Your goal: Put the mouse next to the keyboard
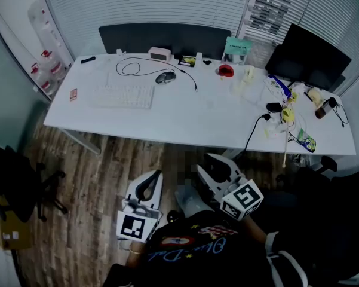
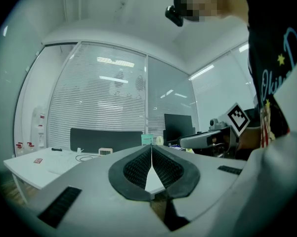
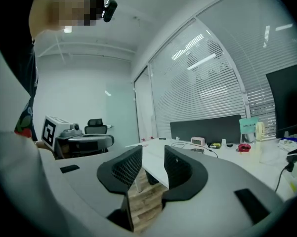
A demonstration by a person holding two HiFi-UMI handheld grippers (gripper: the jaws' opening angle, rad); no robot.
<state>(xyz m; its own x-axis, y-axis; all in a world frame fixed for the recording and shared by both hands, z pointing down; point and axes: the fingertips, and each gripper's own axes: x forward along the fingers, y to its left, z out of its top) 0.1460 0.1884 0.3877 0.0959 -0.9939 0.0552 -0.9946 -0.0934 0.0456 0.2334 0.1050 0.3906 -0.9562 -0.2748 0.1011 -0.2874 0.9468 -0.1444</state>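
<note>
Cable (image 1: 131,64) looped behind the mouse (image 1: 165,77) could snag, tugging it away from the keyboard (image 1: 122,96); left gripper (image 2: 151,152) is closed, right gripper (image 3: 152,164) narrowly parted, each empty.

Head view looks steeply down on the desk (image 1: 197,121) (well back); gripper views share it, low.

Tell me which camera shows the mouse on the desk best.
The head view. It looks down on the mouse, showing its whole top and the keyboard to its lower left. Both gripper views skim the desk from far off at a low angle, so the mouse is too small to make out.
</note>
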